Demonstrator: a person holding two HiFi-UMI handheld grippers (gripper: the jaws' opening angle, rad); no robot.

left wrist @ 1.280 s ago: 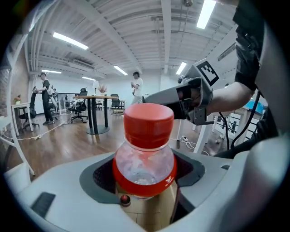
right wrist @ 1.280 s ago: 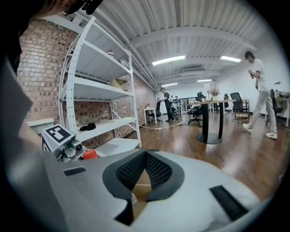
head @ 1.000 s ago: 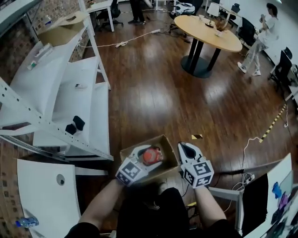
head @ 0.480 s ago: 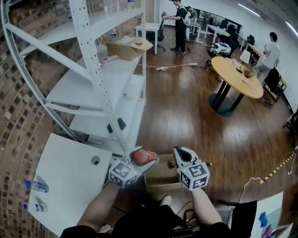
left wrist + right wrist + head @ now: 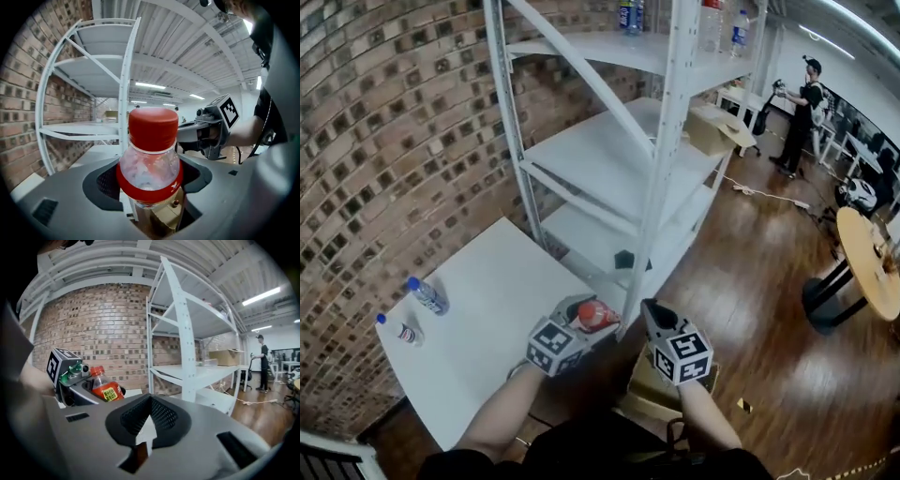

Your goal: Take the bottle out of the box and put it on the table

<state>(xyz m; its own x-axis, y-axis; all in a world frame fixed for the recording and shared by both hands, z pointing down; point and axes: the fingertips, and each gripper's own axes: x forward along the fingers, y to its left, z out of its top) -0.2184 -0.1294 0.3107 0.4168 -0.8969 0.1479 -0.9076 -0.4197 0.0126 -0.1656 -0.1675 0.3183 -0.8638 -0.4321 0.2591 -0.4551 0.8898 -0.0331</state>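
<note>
A small clear plastic bottle (image 5: 149, 159) with a red cap and a red label band is pinched at its body between the spread jaws of the left gripper (image 5: 149, 190), cap pointing away from the hand. In the right gripper view, a yellow patch with dark print is seen on the bottle (image 5: 105, 389). The characters are too small to be read. A small white mark is carried on the red band in the left gripper view.

In the head view the bottle (image 5: 600, 316) is held up in the left gripper (image 5: 587, 319), out of the cardboard box (image 5: 652, 394), which is left on the wooden floor under the right gripper (image 5: 654, 317). The bottle is seen just at the near edge of the white table (image 5: 487, 328), not set down.

The jaws of the right gripper (image 5: 147, 420) appear to be pressed together, with nothing between them.

Two water bottles (image 5: 425, 294) with blue caps are laid on the table's far side, beside the brick wall (image 5: 384, 141). A white shelving rack (image 5: 661, 159) is stood just behind the table.
</note>
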